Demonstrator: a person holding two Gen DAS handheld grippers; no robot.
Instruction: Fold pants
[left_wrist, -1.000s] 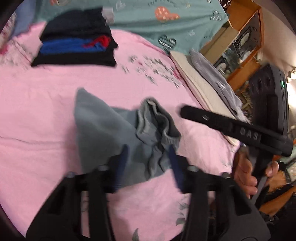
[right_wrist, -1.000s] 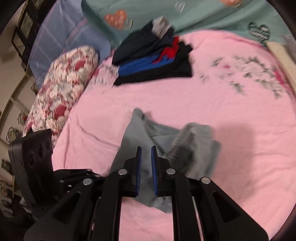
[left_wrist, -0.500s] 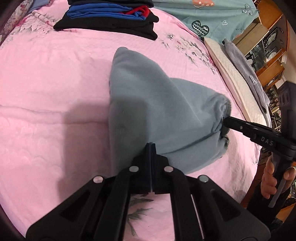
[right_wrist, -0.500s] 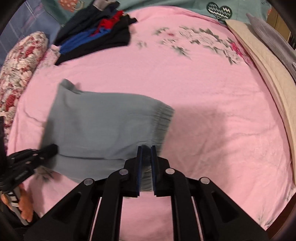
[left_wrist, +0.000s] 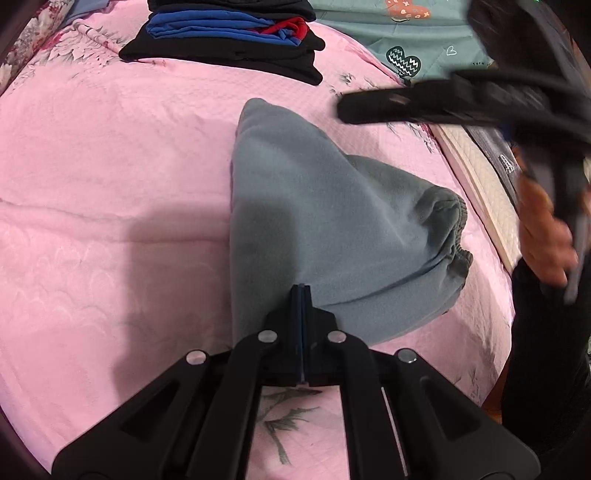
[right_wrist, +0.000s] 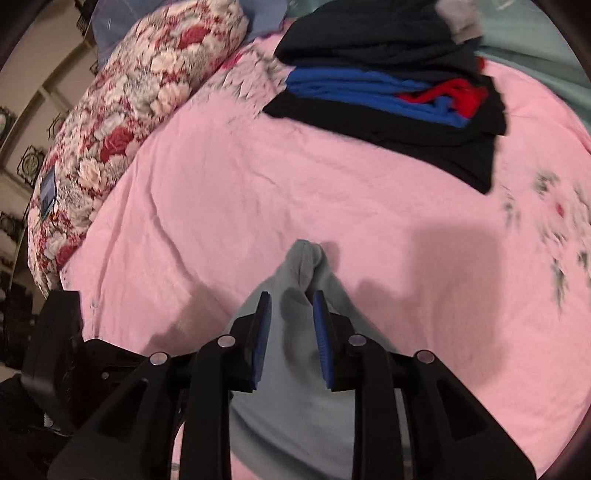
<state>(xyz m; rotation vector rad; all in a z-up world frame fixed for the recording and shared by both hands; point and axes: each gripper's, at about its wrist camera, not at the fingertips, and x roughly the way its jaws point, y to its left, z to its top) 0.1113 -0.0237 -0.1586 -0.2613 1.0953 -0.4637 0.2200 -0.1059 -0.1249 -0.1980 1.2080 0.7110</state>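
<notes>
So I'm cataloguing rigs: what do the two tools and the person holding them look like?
Both tools are matte black, with angular linkage arms, silver pivot bolts and blue finger pads: left tool, right tool. The right tool's black body blurs past in the left view. A hand grips its handle; the clothing below looks dark.

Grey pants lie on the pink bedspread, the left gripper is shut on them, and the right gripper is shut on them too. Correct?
Not quite: the right gripper is open, its fingers apart above the pants, as the right wrist view shows. The rest holds: the left gripper is shut on the pants on the pink bedspread.
</notes>
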